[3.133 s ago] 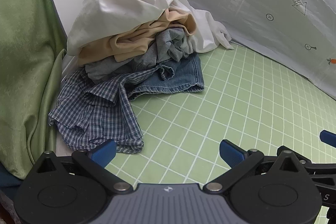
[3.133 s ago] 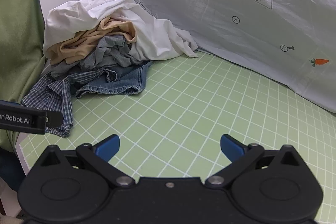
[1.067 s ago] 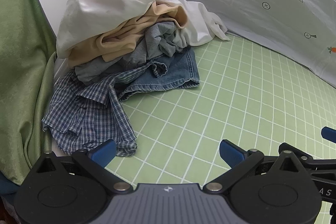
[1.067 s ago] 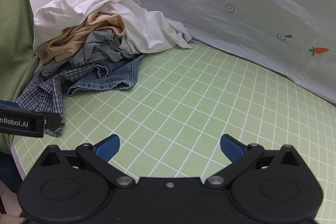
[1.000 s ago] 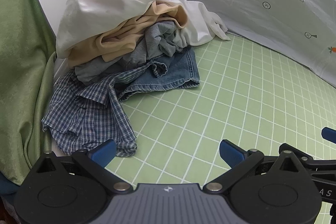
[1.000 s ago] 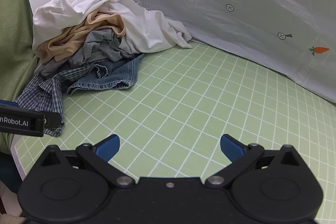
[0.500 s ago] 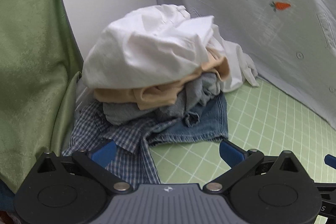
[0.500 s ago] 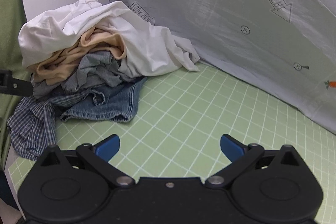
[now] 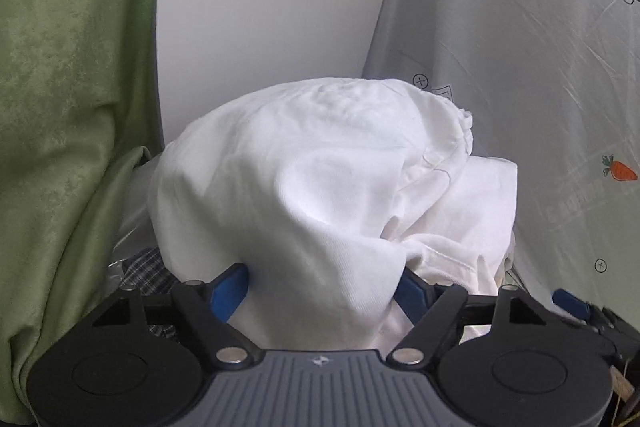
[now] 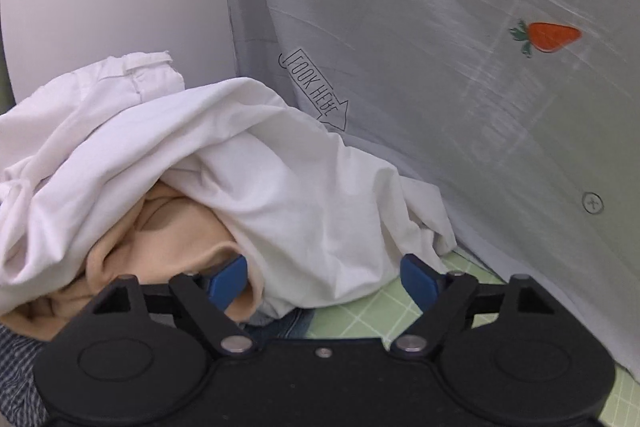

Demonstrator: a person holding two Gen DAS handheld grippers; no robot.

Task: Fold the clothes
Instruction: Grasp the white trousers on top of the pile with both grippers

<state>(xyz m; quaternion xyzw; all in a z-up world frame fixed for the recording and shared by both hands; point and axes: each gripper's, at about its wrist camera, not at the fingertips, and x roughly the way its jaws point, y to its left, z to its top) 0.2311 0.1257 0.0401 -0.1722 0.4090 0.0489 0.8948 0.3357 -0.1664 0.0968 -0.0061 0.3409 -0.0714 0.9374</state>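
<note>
A pile of clothes lies in the far left corner, topped by a white garment [image 9: 320, 195]. My left gripper [image 9: 322, 289] is open, its blue fingers on either side of a bulge of that white cloth. In the right wrist view the white garment [image 10: 280, 187] drapes over a beige garment [image 10: 160, 239], with denim [image 10: 288, 325] and a plaid shirt [image 10: 16, 367] beneath. My right gripper [image 10: 324, 277] is open, straddling the lower right fold of the white garment.
A green curtain [image 9: 68, 107] hangs at the left and a white wall panel [image 9: 260, 7] stands behind the pile. A grey carrot-print sheet [image 10: 460, 67] forms the right backdrop. A green grid mat [image 10: 460, 303] covers the table.
Both grippers have moved forward into the pile; the white garment now fills both views and sits between the open fingers. The mat has nearly dropped out of view.
</note>
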